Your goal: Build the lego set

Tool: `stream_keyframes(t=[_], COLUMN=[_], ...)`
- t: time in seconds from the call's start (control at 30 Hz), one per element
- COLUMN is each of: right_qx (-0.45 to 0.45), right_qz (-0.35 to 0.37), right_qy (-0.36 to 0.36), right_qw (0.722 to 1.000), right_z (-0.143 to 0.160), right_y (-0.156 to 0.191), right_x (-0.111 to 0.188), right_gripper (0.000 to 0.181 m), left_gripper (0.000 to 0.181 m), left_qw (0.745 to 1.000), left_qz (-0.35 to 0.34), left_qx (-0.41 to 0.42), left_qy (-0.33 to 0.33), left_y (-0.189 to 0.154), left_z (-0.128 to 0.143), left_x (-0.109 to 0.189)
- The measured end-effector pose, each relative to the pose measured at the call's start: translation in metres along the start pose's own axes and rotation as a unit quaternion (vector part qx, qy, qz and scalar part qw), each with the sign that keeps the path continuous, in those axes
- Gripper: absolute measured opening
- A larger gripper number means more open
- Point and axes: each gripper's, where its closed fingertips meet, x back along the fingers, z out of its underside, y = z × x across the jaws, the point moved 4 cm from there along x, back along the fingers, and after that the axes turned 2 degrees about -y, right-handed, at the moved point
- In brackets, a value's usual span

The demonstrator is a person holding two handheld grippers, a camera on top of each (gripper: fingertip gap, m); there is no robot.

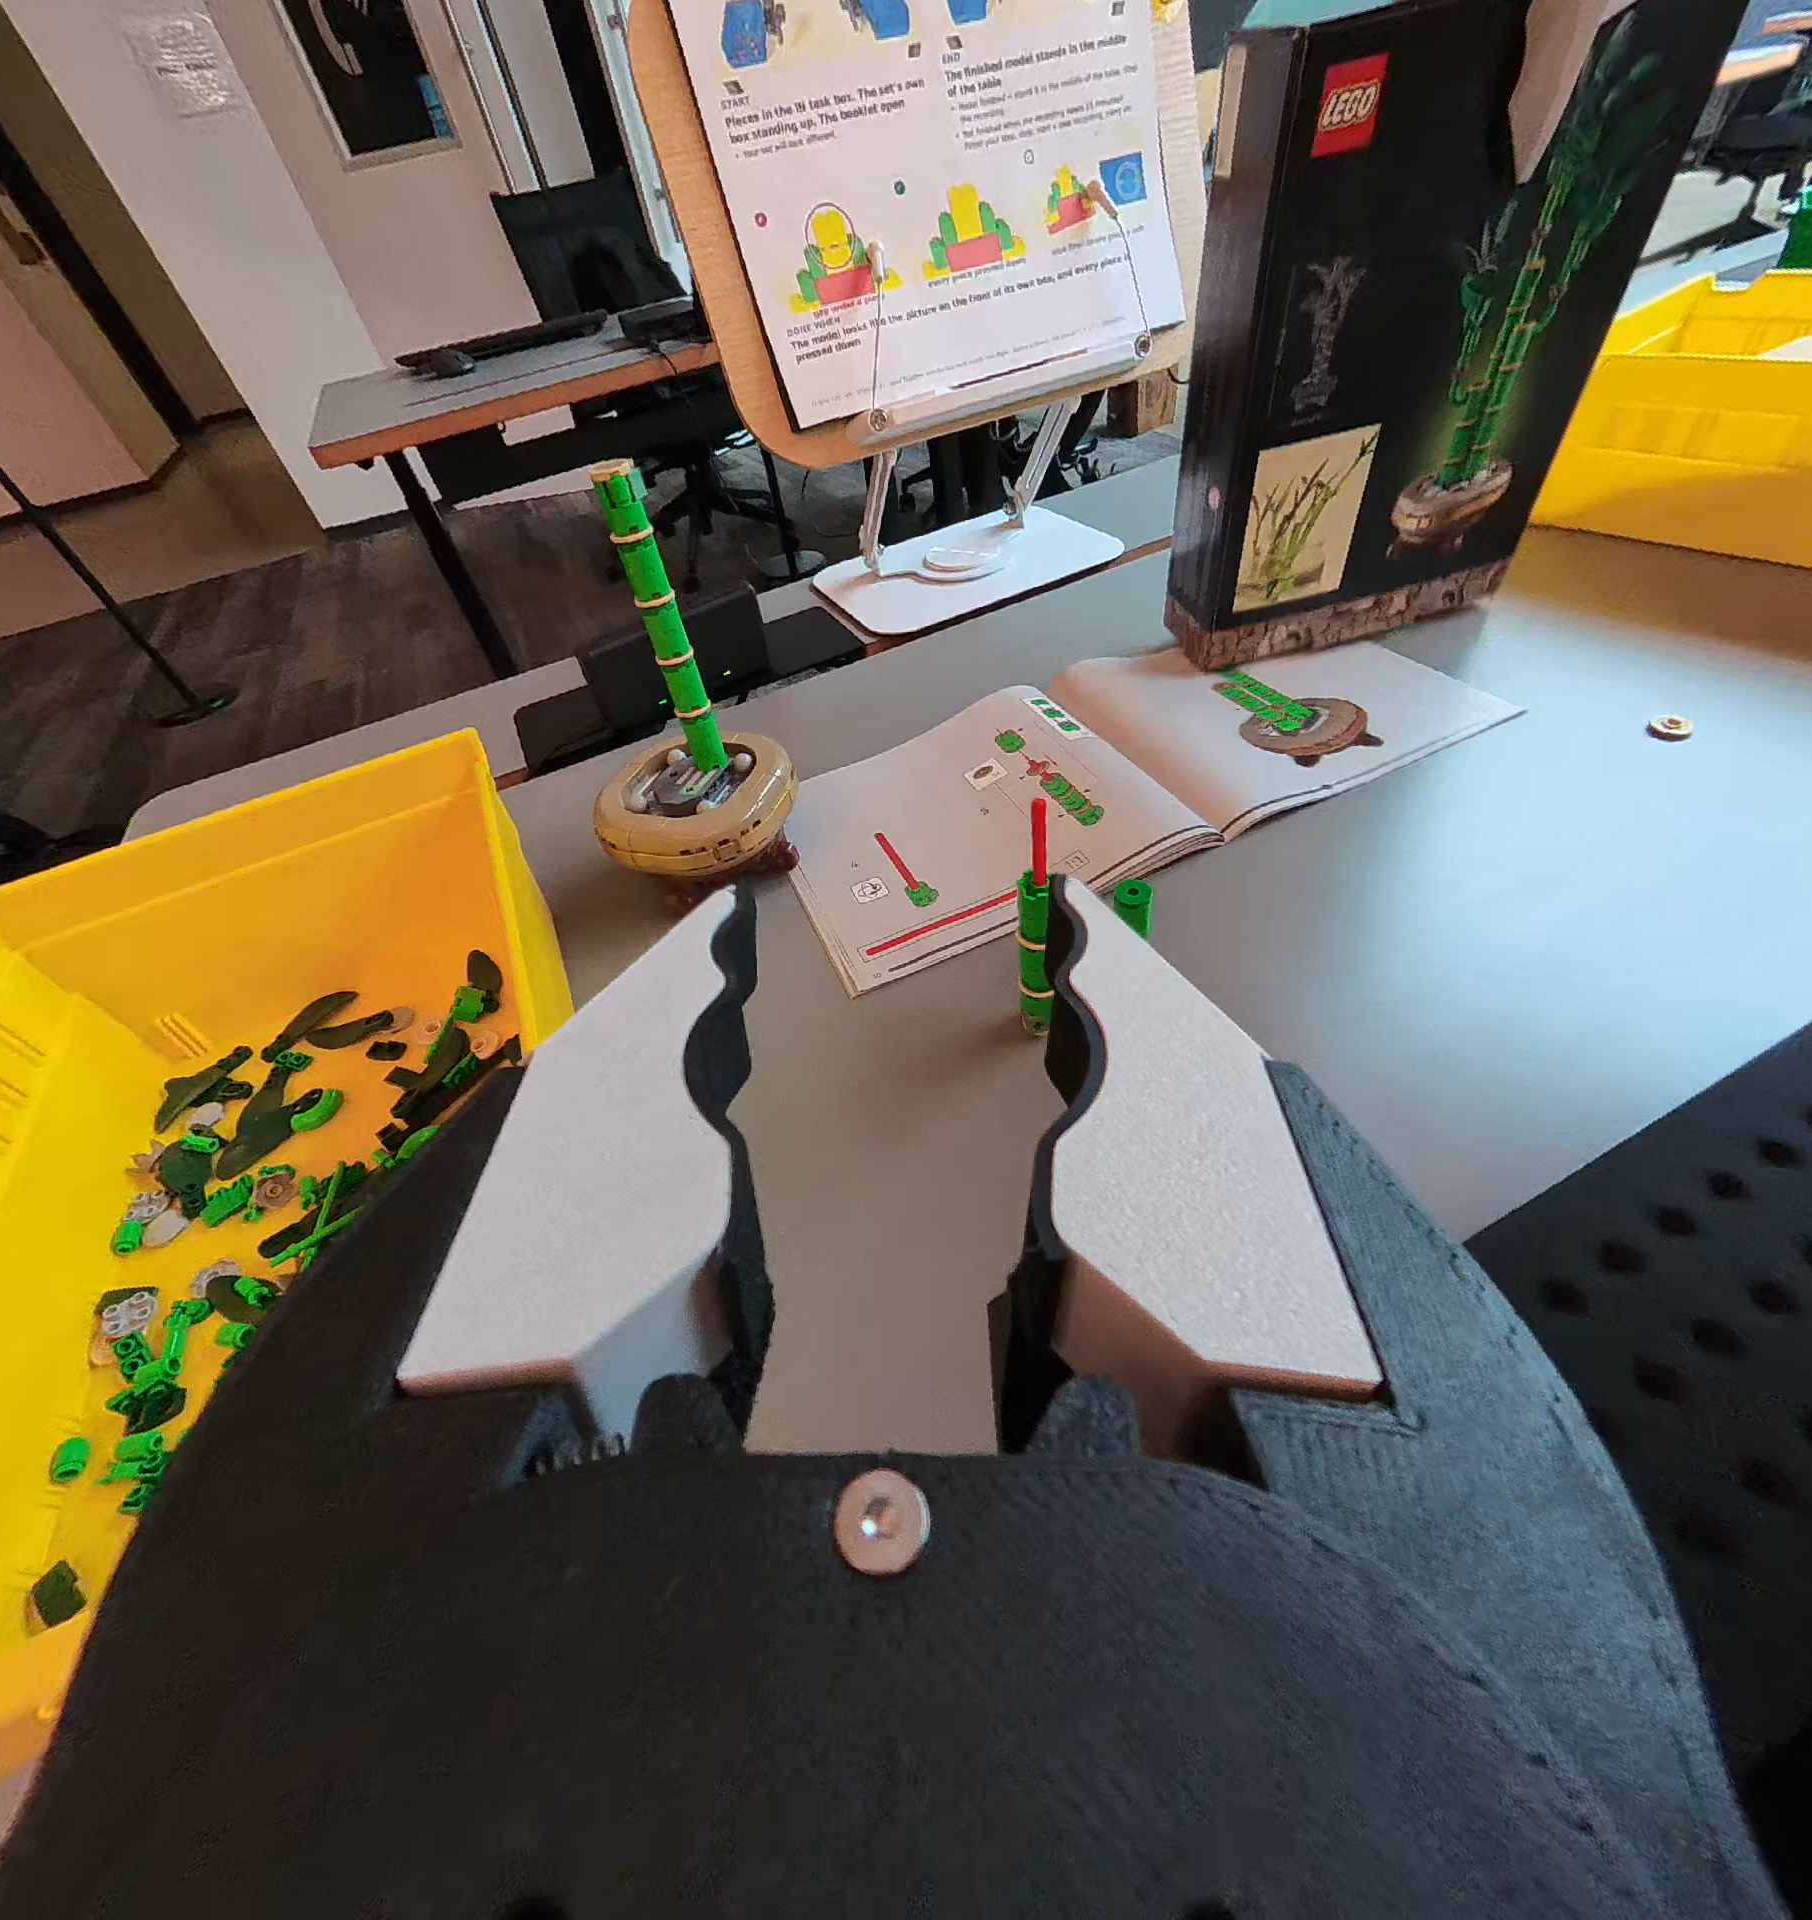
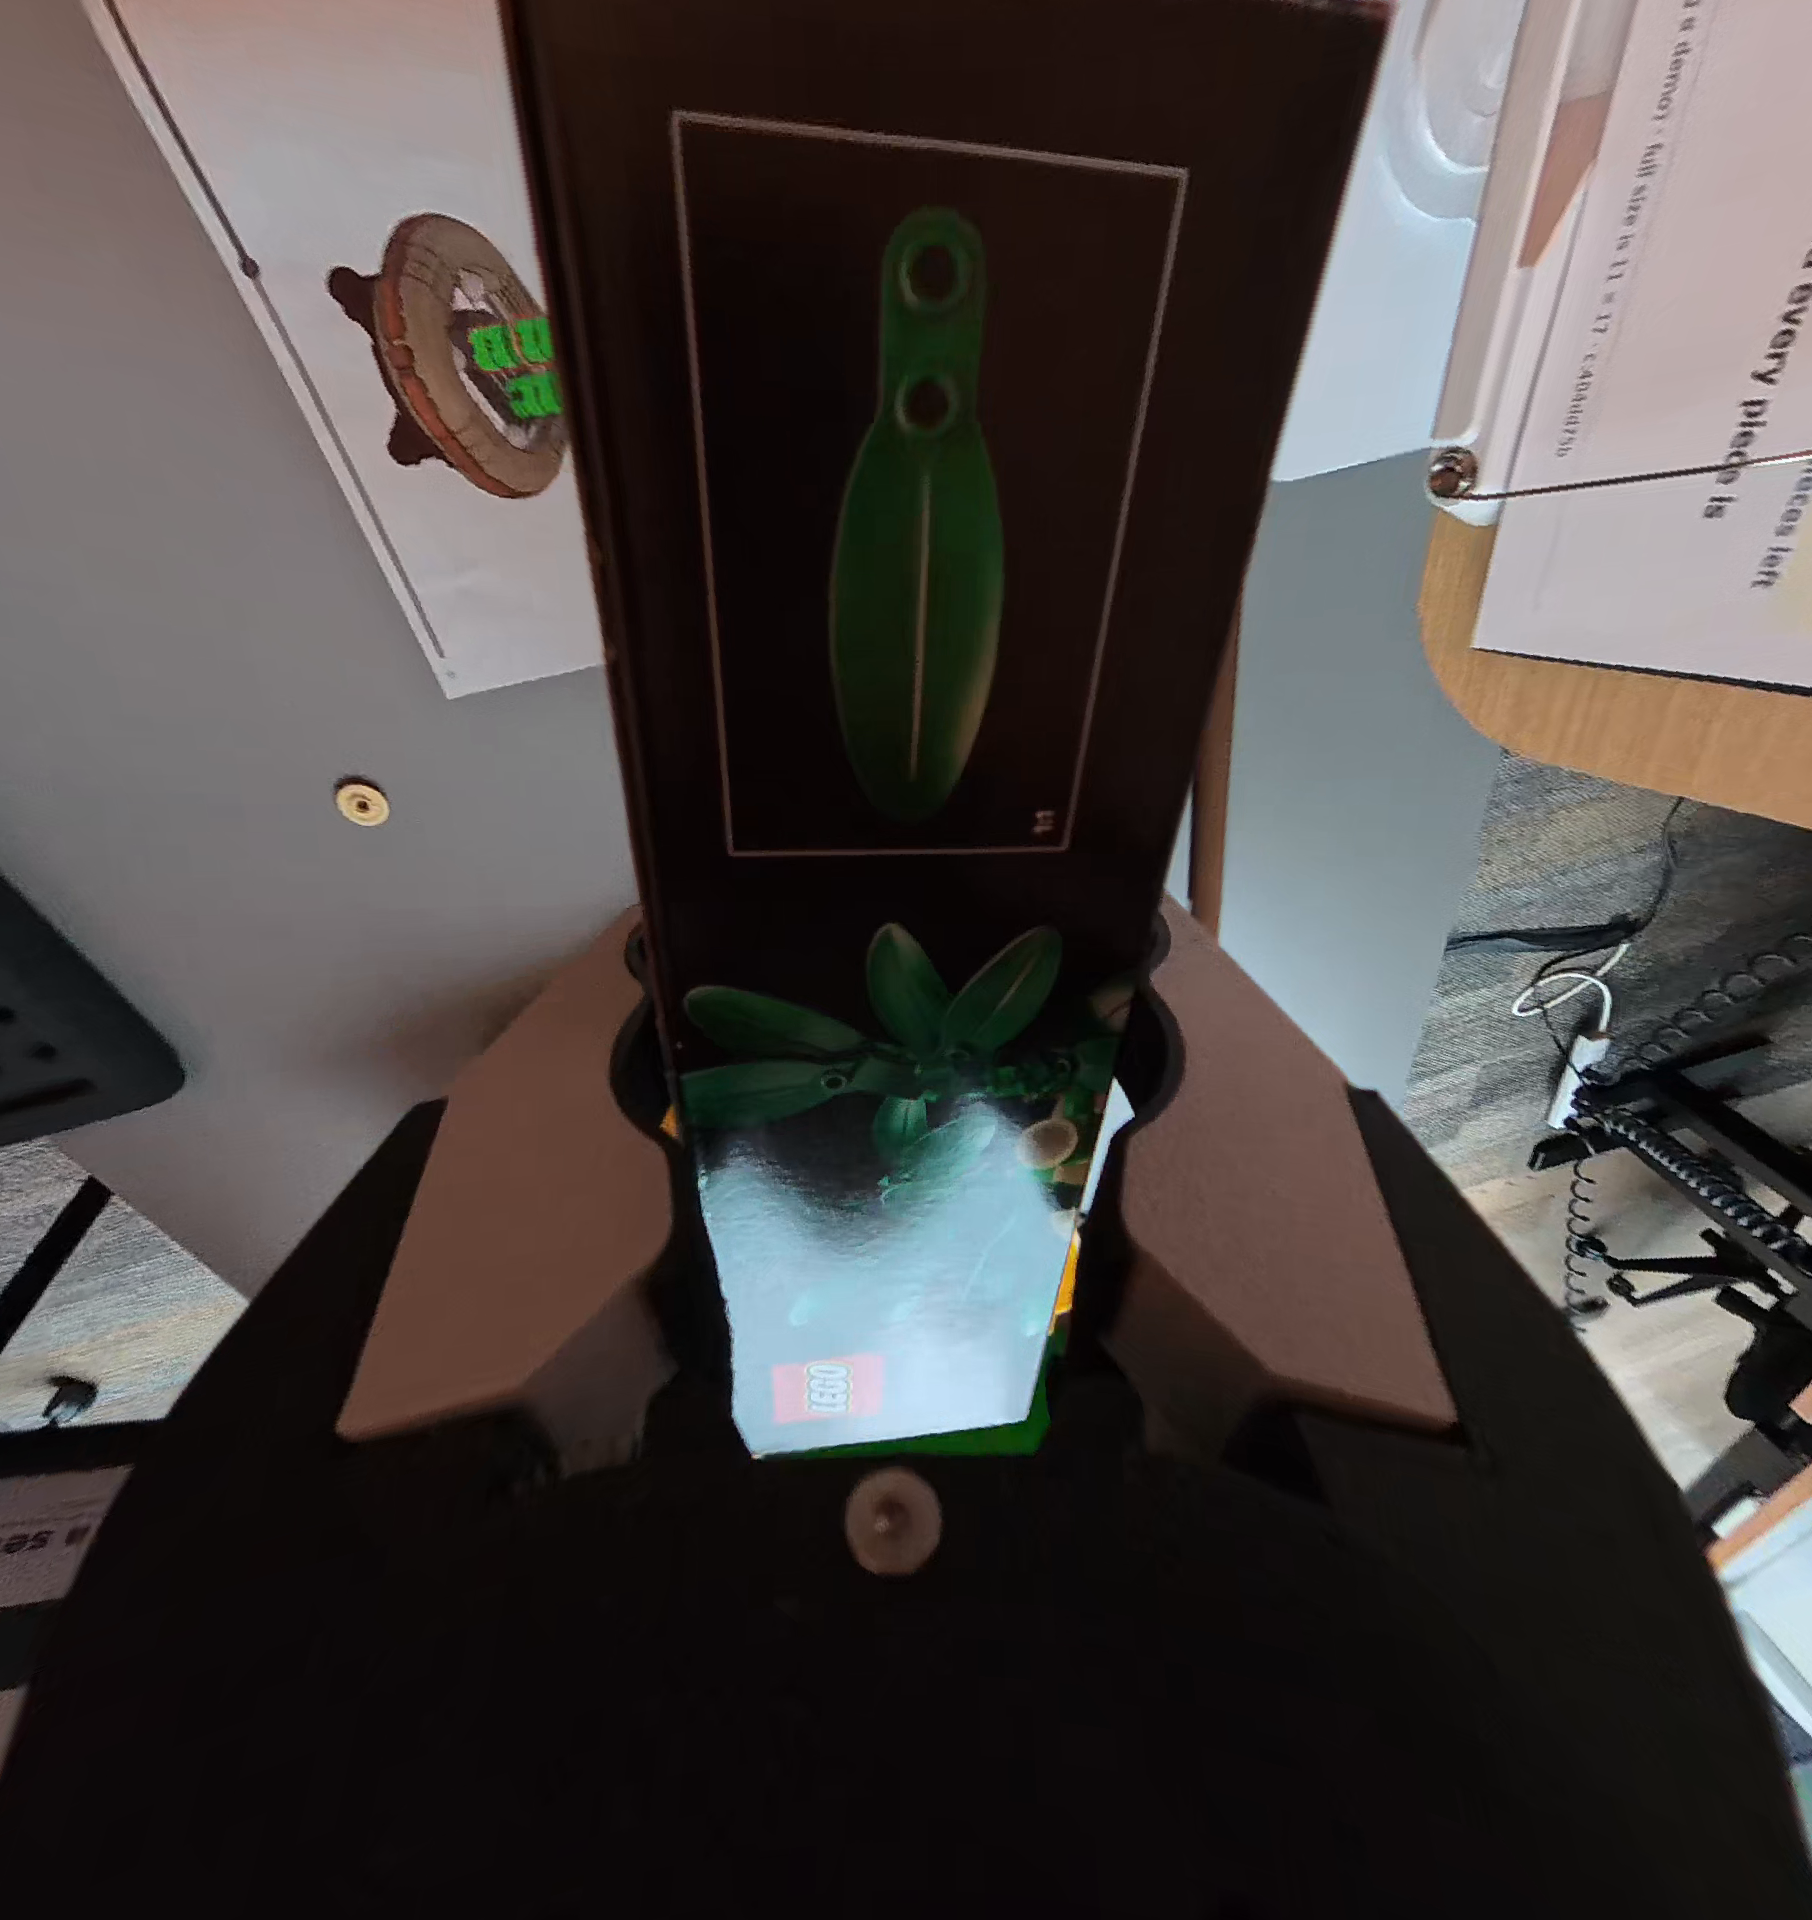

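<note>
My left gripper (image 1: 897, 935) hangs above the grey table (image 1: 1401, 987) with its fingers apart and nothing between them. A short green stalk section (image 1: 1033, 961) threaded on a red axle (image 1: 1038, 840) stands upright on the table just beyond my right-hand finger (image 1: 1172, 1143); whether the finger touches it I cannot tell. A loose green cylinder piece (image 1: 1133, 906) sits just beside that, near the edge of the open instruction booklet (image 1: 985, 831).

My right gripper (image 2: 897, 1039) straddles the top of the set's dark box (image 2: 943, 520). The fingers flank the box on both sides, but firm clamping is not confirmed from this view. In the left wrist view the same box (image 1: 1401, 364) stands upright behind the booklet.

Further out: the tan pot base (image 1: 694, 821) carries one tall green bamboo stalk (image 1: 663, 623), left of the booklet. The yellow parts bin (image 1: 258, 935) at far left holds loose leaves and green segments. A small tan round piece (image 1: 1669, 727) lies alone on the table to the right.

Step in hand, by my judgement: assembly of a second stalk on the red axle, early in the build.

Next move calls for:
1. Freeing the right gripper from the box.
2. Closing the left gripper on the short stalk to steady it.
3. Sliding the loose cylinder down the axle, held vertical.
</note>
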Motion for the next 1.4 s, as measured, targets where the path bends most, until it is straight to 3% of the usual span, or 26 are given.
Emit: stream_keyframes(t=[0.33,0.63,1.03,1.23,1.4], right_qx=[-0.02,-0.03,-0.085,-0.087,-0.083], right_qz=[0.058,0.025,-0.023,0.011,0.109], right_qy=[0.036,0.022,-0.003,-0.003,-0.056], right_qw=[0.997,0.999,0.996,0.996,0.989], right_z=[0.05,0.082,0.099,0.103,0.094], right_y=[-0.07,-0.112,-0.138,-0.136,-0.133], right_x=[0.023,-0.02,-0.039,-0.04,-0.018], right_gripper=[0.085,0.085,0.088,0.103,0.119], left_gripper=[0.055,0.055,0.056,0.057,0.058], left_qw=[0.999,0.998,0.994,0.996,0.998], left_qz=[-0.02,-0.034,-0.028,0.0,0.023], left_qx=[-0.012,-0.006,-0.035,-0.018,-0.01], left_qy=[0.029,0.049,0.095,0.084,0.062], left_y=[-0.001,-0.006,-0.012,-0.015,-0.017], left_z=[0.003,0.001,0.003,0.003,0.0], left_x=[0.0,-0.003,-0.028,-0.034,-0.035])
